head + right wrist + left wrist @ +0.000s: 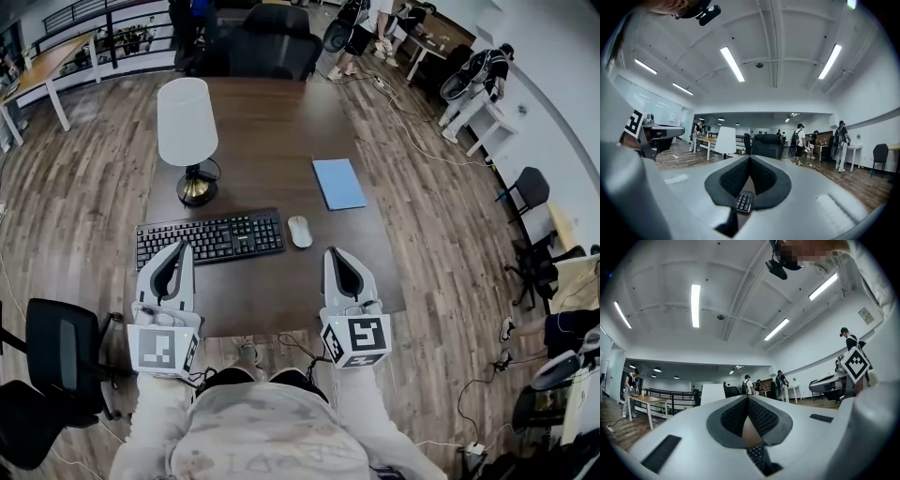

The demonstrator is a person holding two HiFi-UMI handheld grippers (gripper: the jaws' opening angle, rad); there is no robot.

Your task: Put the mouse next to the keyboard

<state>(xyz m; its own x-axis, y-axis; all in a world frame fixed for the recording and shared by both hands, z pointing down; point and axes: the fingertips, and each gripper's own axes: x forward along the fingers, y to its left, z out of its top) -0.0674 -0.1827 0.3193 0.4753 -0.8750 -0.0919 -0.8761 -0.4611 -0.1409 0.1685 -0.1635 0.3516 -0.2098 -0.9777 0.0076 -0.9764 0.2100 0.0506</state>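
Observation:
A white mouse (300, 231) lies on the dark wooden table (272, 122), just right of the black keyboard (210, 238). My left gripper (178, 249) hovers over the keyboard's near left edge, jaws shut with nothing between them. My right gripper (336, 255) floats a little nearer than the mouse and to its right, apart from it, also shut and empty. In the left gripper view the left gripper (748, 398) points level across the room, with keyboard keys (754, 453) showing below the pads. The right gripper (750, 158) likewise shows keyboard keys (744, 201) beneath it.
A white-shaded lamp (187, 131) stands behind the keyboard's left end. A blue notebook (338, 183) lies beyond the mouse. A black office chair (267, 42) sits at the table's far side, another chair (56, 352) at my left. People stand by desks at the back right.

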